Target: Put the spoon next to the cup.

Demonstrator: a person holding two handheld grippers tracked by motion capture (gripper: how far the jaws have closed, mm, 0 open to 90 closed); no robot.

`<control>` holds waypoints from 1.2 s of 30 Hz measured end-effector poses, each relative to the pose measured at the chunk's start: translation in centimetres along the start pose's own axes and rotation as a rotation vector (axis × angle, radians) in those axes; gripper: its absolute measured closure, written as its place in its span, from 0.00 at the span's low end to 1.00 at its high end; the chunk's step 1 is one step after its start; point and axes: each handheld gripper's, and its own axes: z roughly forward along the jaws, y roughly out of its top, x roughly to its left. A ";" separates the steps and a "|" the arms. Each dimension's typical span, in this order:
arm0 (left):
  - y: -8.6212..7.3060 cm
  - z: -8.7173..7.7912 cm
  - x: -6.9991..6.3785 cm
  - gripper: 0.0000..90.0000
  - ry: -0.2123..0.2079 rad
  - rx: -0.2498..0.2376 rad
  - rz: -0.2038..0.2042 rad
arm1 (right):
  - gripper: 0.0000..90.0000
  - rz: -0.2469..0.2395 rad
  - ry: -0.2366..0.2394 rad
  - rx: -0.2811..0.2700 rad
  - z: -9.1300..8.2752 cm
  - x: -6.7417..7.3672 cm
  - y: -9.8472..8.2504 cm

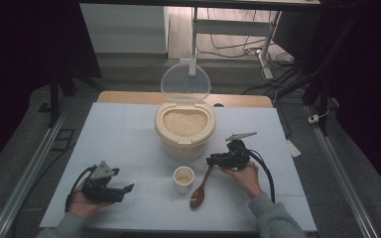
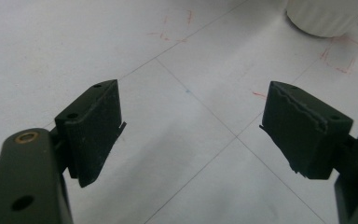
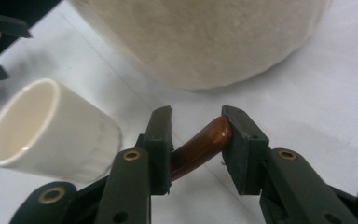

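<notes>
A brown wooden spoon (image 1: 200, 190) lies on the white table (image 1: 124, 134), its bowl toward the front edge. The tip of its handle (image 3: 200, 147) sits between the jaws of my right gripper (image 1: 212, 161) (image 3: 196, 140). The jaws stand apart and wider than the handle, which leans against the right one; the gripper is open. Left of the spoon stands a small white cup (image 1: 183, 179) (image 3: 42, 128) with a little rice in it. My left gripper (image 1: 127, 189) (image 2: 191, 123) rests low over the table at the front left, open, with nothing between its fingers.
A cream tub of rice (image 1: 184, 130) (image 3: 200, 37) stands behind the cup, with its clear lid (image 1: 185, 82) tipped up and back. The base of the cup (image 2: 328, 16) shows at the top right of the left gripper view. A wooden board edge (image 1: 129, 96) borders the table's far side.
</notes>
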 end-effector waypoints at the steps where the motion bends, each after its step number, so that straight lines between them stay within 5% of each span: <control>1: 0.0 0.0 0.0 0.22 0.000 0.000 0.000 | 0.70 -0.005 -0.012 0.003 0.1 0.0 -0.1; 15: 0.0 0.0 0.0 0.22 0.000 0.002 0.000 | 0.63 -0.067 -0.146 0.032 1.2 0.2 -0.4; 21: 0.0 0.1 0.0 0.22 0.001 0.002 -0.003 | 0.54 -0.060 -0.183 0.001 1.1 0.2 -0.4; 28: 0.0 0.0 0.0 0.22 0.003 -0.002 -0.004 | 0.52 -0.105 -0.225 -0.100 -1.6 0.9 -0.3; 36: 0.0 -0.1 -0.1 0.22 0.004 -0.005 -0.002 | 0.52 -0.188 -0.206 -0.162 -5.5 2.2 -2.6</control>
